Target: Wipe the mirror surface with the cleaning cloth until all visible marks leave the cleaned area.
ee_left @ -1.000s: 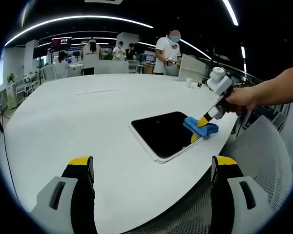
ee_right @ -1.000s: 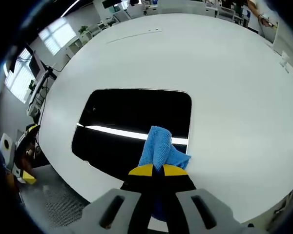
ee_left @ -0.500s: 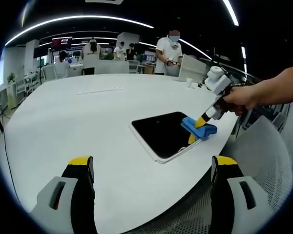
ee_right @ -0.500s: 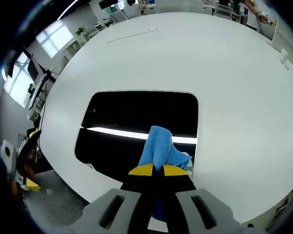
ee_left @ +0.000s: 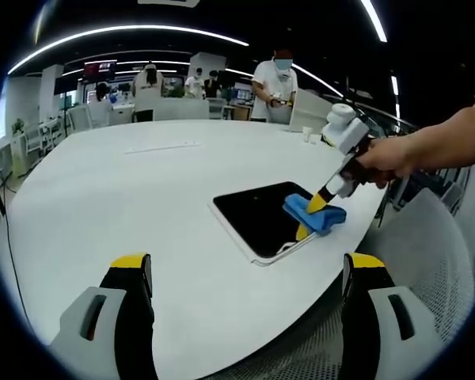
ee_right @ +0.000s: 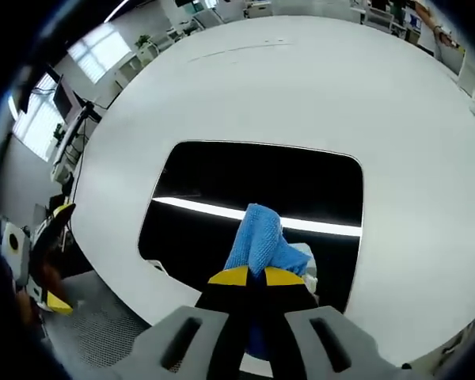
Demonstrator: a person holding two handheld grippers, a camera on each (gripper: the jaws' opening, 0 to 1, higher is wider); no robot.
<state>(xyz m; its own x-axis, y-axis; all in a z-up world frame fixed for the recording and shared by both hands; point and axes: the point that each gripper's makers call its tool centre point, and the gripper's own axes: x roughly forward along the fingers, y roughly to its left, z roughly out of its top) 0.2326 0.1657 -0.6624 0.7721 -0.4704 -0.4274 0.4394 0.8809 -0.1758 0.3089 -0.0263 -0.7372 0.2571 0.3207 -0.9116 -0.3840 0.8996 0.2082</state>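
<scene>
A dark rectangular mirror with a white frame lies flat on the white table, near its right edge. My right gripper is shut on a blue cleaning cloth and presses it onto the mirror's near right part. A person's hand holds that gripper. A bright light strip reflects across the mirror. My left gripper stands open over the table's near edge, well short of the mirror, with nothing between its fingers.
The large white round table spreads far to the left and back. Small cups stand at its far right. Several people and chairs are beyond it. A mesh chair sits close at the right.
The right gripper has slid the blue cloth further in over the mirror, toward the left in the left gripper view. The left gripper has stayed still.
</scene>
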